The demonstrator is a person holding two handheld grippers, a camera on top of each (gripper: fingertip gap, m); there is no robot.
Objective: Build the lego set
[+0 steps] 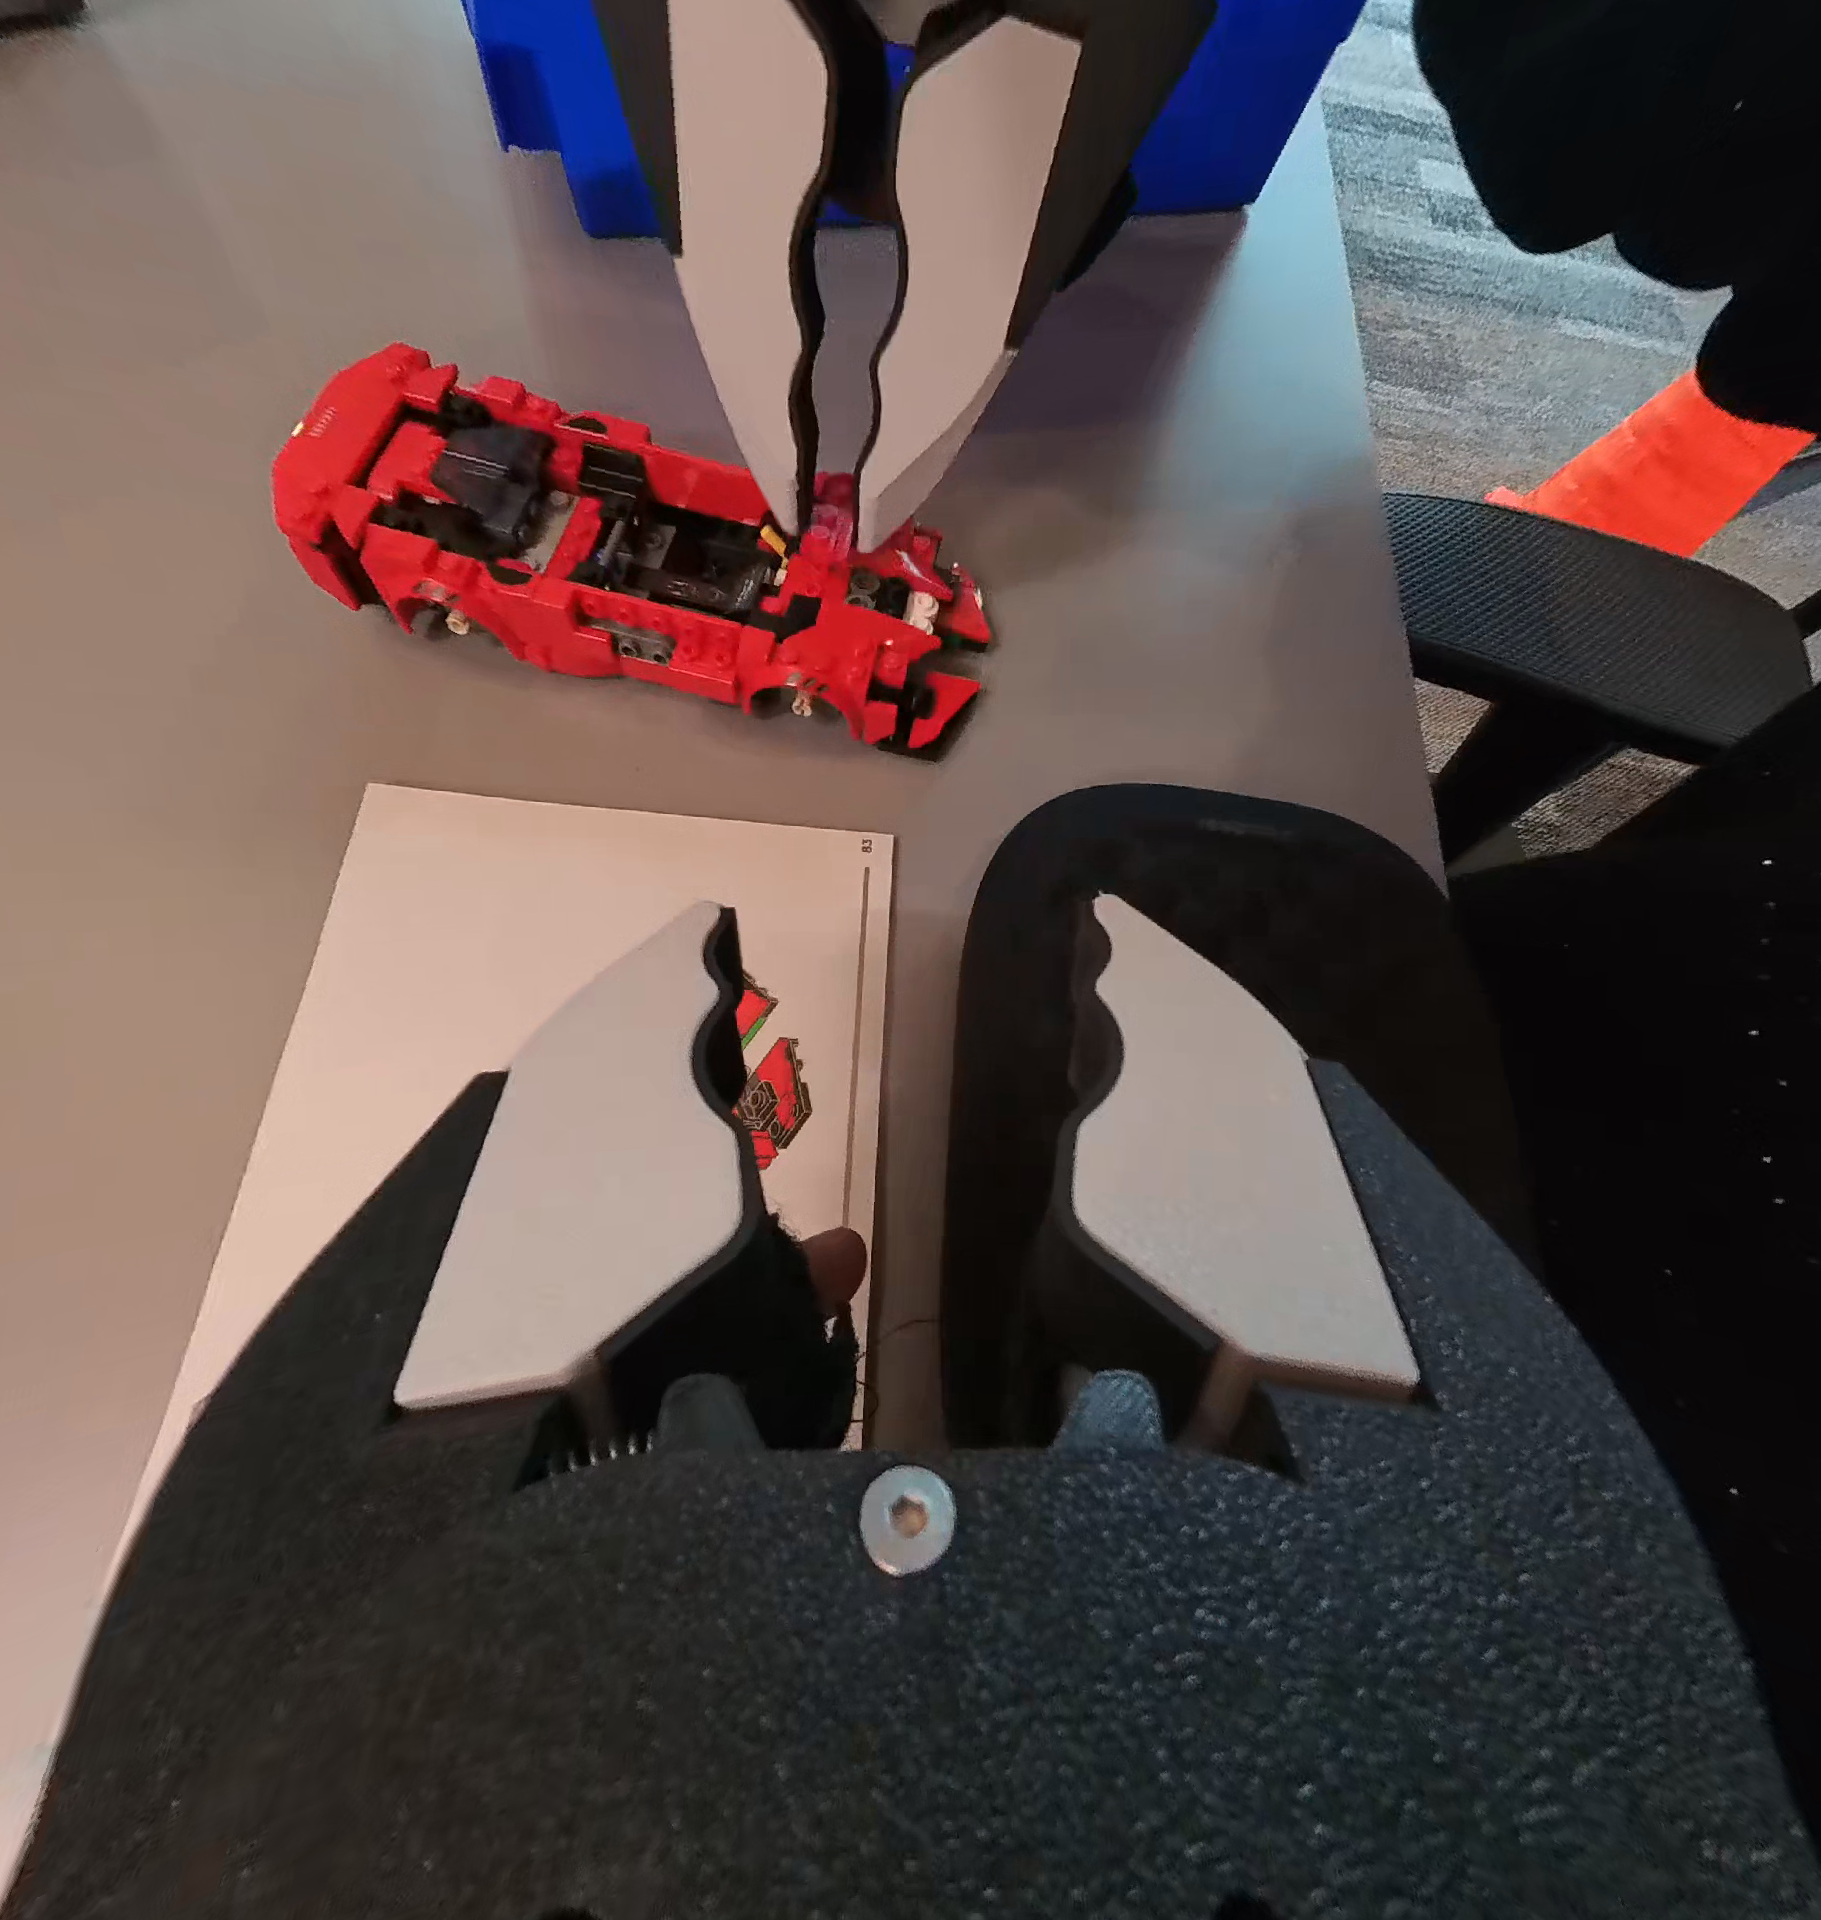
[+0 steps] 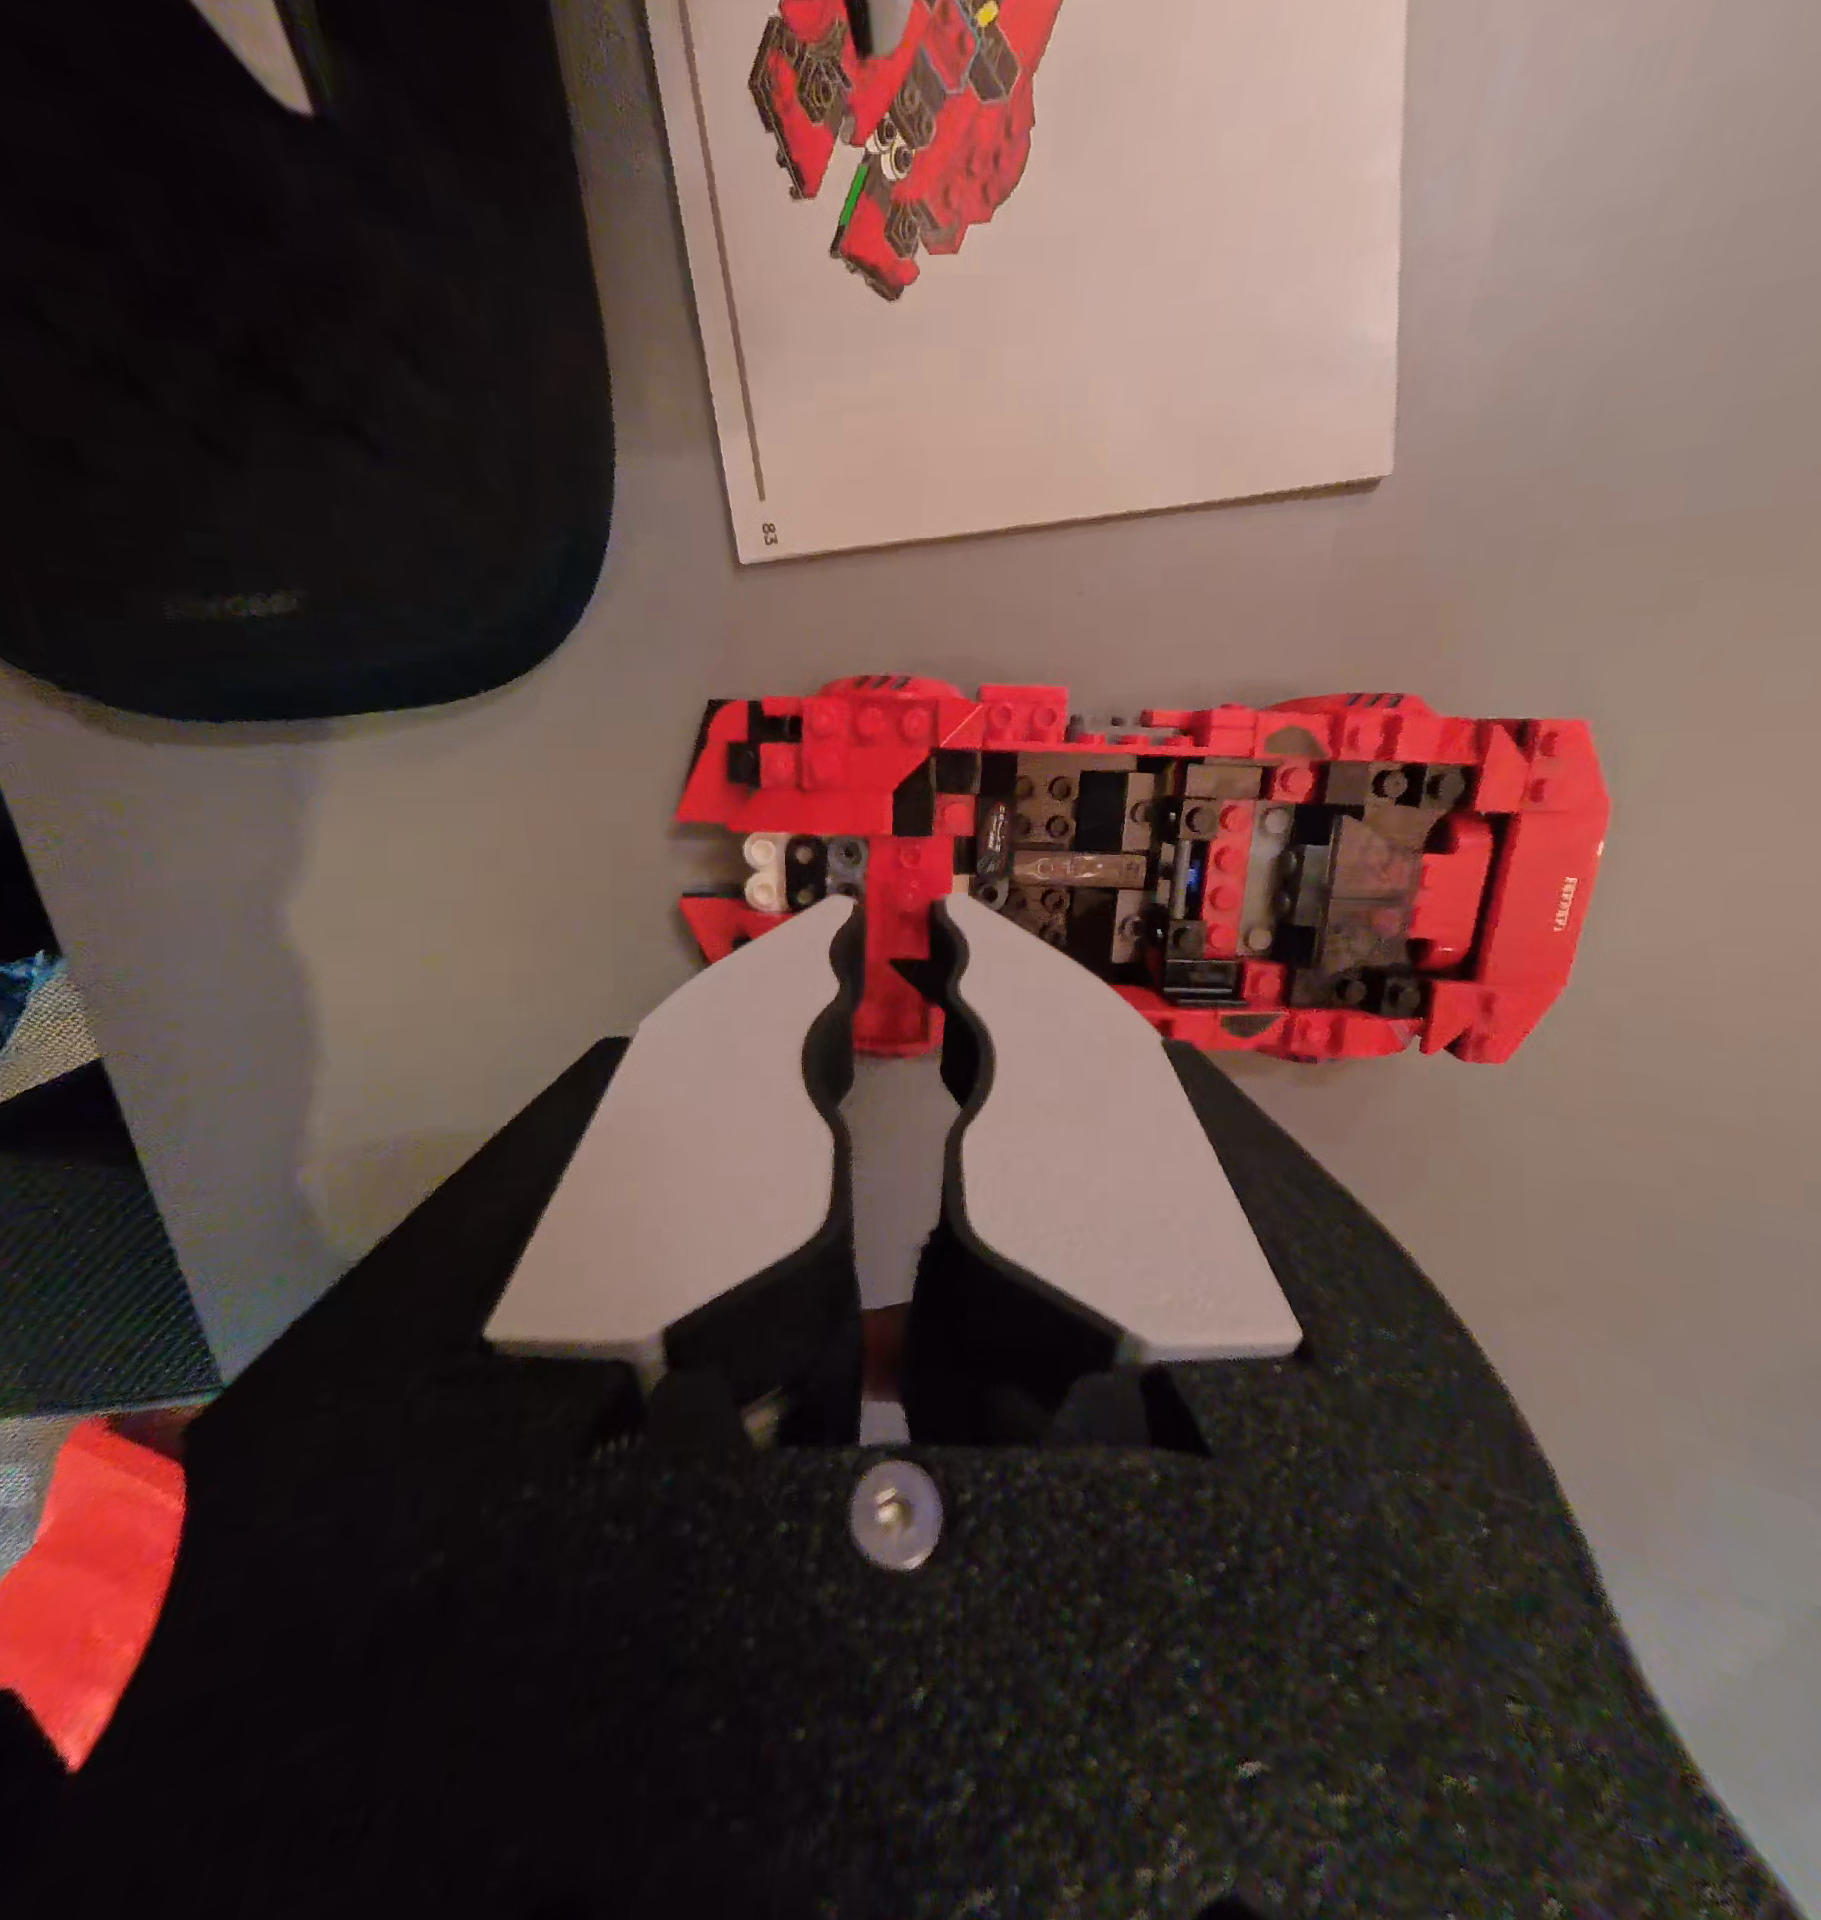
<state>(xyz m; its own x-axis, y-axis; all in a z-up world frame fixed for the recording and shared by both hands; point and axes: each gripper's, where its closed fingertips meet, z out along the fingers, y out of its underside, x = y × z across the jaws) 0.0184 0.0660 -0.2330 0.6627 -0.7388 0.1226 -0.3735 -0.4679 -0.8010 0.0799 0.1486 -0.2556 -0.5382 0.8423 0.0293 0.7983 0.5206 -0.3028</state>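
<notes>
On the grey table (image 1: pixel 210 312), at twelve o'clock of the instruction sheet (image 1: pixel 532 935), the red car (image 1: pixel 594 613) lies; the right gripper (image 2: pixel 893 914), nearly closed, pinches a red piece (image 2: pixel 901 935) there and should press straight down; the left gripper (image 1: pixel 911 914) hangs wide, empty

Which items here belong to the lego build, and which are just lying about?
Part of the job:
- red lego car, partly built, on the table
- red piece between the right gripper fingers, at the car
- instruction page
- left gripper, open, holding nothing

Lying about:
- blue bin behind the car
- black chair beside the grey table
</notes>
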